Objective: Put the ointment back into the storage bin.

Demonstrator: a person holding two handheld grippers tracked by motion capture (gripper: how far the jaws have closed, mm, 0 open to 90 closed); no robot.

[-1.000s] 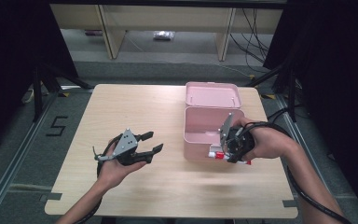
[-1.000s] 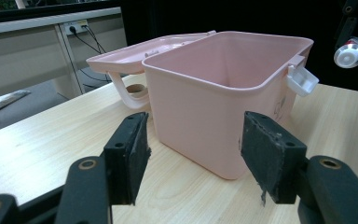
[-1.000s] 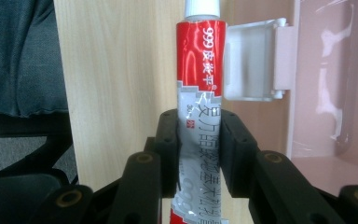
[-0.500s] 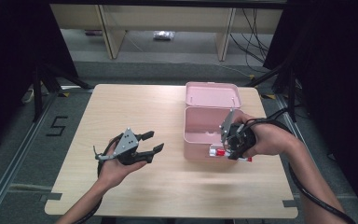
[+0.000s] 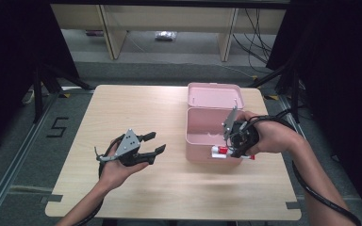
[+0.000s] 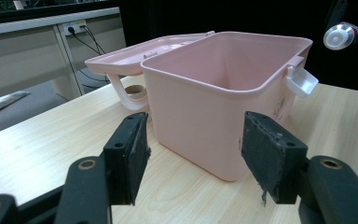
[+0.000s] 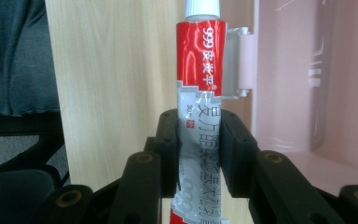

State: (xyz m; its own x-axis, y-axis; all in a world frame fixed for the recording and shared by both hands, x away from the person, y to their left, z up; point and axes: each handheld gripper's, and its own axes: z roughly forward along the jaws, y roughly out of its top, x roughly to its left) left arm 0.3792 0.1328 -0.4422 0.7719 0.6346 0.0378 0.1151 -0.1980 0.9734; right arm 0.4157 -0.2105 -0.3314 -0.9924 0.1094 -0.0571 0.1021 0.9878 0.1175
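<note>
- The left hand-held gripper [image 5: 152,143] is black, topped by a grey three-cornered plate with small holes.
- Its two jaws are flat black blocks with worn, frayed pads [image 6: 129,156], fixed on arms with brass-ringed screw holes.
- The right hand-held gripper [image 7: 199,154] has the same black jaws and brass-ringed holes.
- A thick black cable [image 5: 320,197] trails from it, lower right of the high view.
- Both forearms are bare, no sleeves.

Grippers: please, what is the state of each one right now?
Left gripper: open, holding nothing, facing the pink box.
Right gripper: closed on a red and silver tube, at the box's front.
</note>
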